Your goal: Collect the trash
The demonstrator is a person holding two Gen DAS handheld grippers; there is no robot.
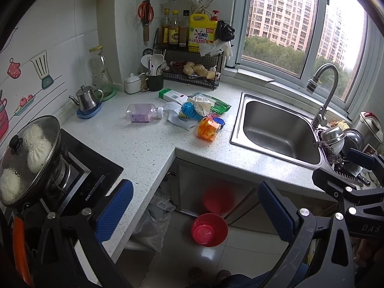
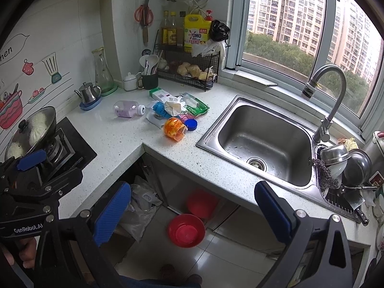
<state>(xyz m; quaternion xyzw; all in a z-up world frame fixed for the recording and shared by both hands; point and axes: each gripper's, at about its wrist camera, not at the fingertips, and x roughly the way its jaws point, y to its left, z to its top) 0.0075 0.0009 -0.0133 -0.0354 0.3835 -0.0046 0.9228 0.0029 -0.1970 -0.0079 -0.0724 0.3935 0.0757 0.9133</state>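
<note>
Both the left gripper [image 1: 195, 212] and the right gripper [image 2: 192, 212] hang with blue-padded jaws spread wide, holding and touching nothing. Ahead of them, the crumpled wrappers and orange plastic packet [image 1: 208, 128] lie on the speckled white table [image 1: 148, 141]; a red plastic bin [image 2: 186, 230] sits on the floor below between the jaws.

One sink [image 2: 264, 141], one red basin [image 2: 186, 230], three dark bottles [image 1: 174, 30], one scissors [image 1: 145, 10].
</note>
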